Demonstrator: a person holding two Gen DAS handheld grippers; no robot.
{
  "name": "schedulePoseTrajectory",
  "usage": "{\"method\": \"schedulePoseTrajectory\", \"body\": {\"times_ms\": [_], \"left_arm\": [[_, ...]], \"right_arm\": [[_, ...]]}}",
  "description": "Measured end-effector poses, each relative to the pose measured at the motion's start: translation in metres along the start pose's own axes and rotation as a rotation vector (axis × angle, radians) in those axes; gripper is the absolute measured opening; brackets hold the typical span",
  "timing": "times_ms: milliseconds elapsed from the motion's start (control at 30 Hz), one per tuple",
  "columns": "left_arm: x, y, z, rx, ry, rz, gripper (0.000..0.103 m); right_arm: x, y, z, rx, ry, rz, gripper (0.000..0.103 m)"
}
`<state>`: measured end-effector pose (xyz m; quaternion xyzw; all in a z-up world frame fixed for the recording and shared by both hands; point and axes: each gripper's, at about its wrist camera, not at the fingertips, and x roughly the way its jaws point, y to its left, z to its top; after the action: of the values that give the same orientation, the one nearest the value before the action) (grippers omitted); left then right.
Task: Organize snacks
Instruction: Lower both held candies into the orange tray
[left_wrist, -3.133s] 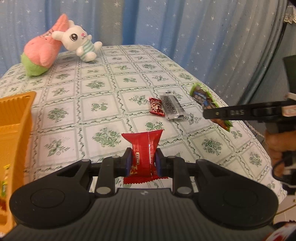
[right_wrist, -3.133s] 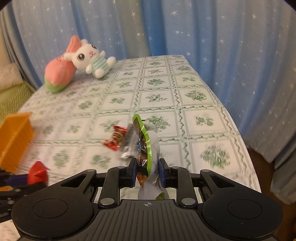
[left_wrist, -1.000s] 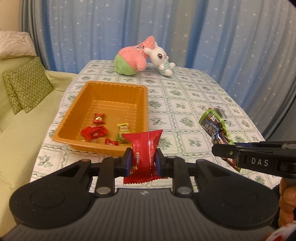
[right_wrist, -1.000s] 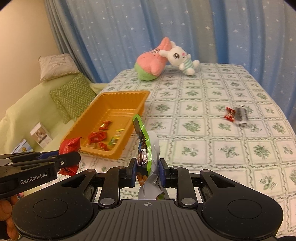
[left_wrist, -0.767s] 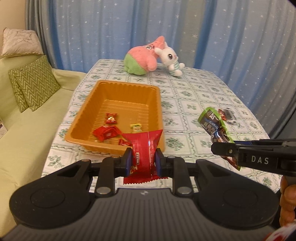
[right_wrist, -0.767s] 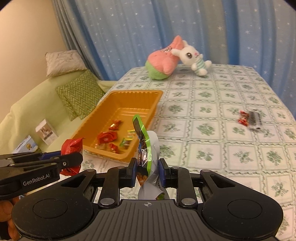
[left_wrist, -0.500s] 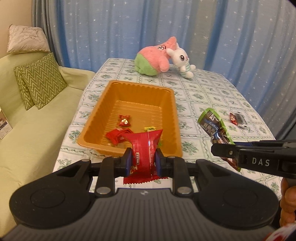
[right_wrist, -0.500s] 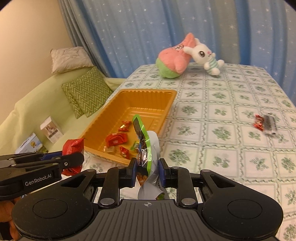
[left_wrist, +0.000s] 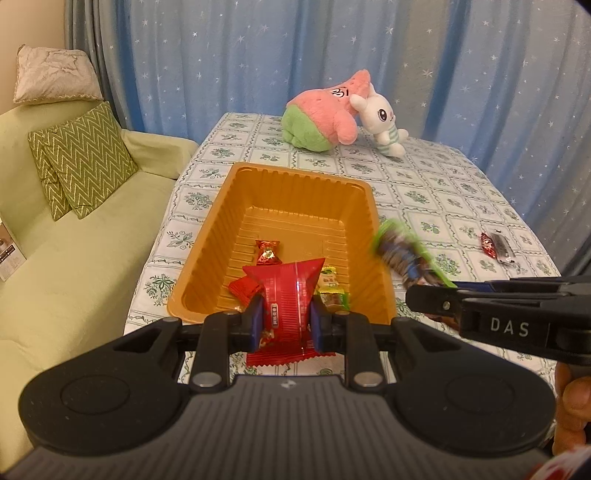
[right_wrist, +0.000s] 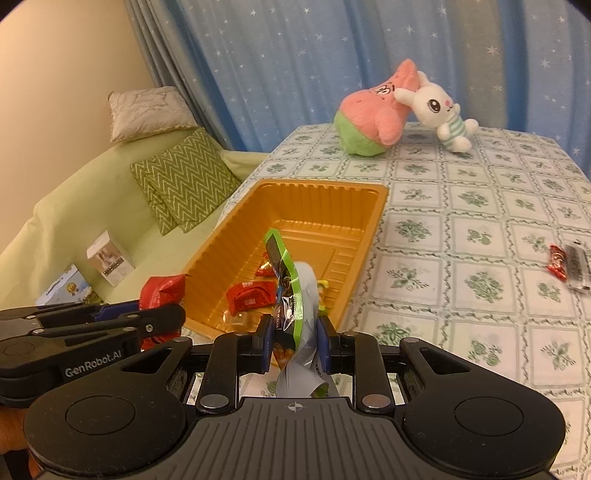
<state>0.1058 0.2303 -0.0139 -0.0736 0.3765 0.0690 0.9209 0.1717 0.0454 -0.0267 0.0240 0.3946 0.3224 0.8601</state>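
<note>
My left gripper (left_wrist: 286, 321) is shut on a red snack packet (left_wrist: 286, 295), held upright just short of the near rim of the orange tray (left_wrist: 295, 177). The right gripper (right_wrist: 294, 341) is shut on a green-edged snack bag (right_wrist: 291, 291), close to the tray's near right corner (right_wrist: 343, 306). In the left wrist view that bag (left_wrist: 404, 254) hangs blurred beside the tray's right wall. Several small wrapped sweets (left_wrist: 267, 253) lie inside the tray. A red candy (left_wrist: 487, 244) and a dark bar (left_wrist: 501, 248) lie on the tablecloth at the right.
Two plush toys, a pink-green one (left_wrist: 321, 118) and a white rabbit (left_wrist: 382, 118), sit at the table's far end. A green sofa (left_wrist: 74, 236) with zigzag cushions (left_wrist: 81, 162) runs along the table's left side. Small boxes (right_wrist: 110, 264) lie on the sofa. Blue curtains hang behind.
Both grippers have moved left with their packets. The orange tray, at the left a second ago, now lies straight ahead of the left gripper and nearer; the loose sweets have slid to the right edge.
</note>
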Motion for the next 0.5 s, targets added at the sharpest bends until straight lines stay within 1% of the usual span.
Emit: {"method": "schedulePoseTrajectory", "body": {"times_ms": [500], "left_arm": [[0.031,0.009,0.017,0.024,0.013,0.004,0.023]], "right_arm": [[0.033,-0.004,0.024,-0.011,-0.002,-0.002,0.025]]}}
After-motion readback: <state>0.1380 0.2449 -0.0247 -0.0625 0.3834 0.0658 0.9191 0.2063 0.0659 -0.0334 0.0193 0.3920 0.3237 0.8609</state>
